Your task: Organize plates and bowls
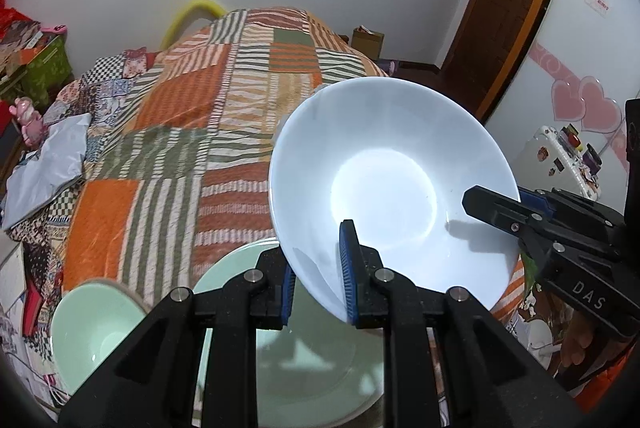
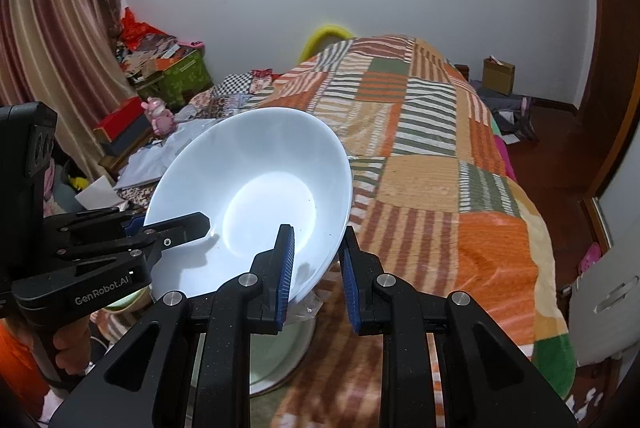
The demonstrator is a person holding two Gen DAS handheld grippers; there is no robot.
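Two markings: "DAS" right hand-held gripper; "GenRobot.AI" left

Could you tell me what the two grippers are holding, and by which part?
Both hold the white bowl by its rim: left gripper near edge, right gripper opposite side.

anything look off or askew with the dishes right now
The white deep plate is tilted steeply in mid-air, pinched at its rim by the left gripper and the right gripper, above the pale green plate. The small green bowl sits beside it on the striped patchwork bedspread. Nothing spilled or broken.
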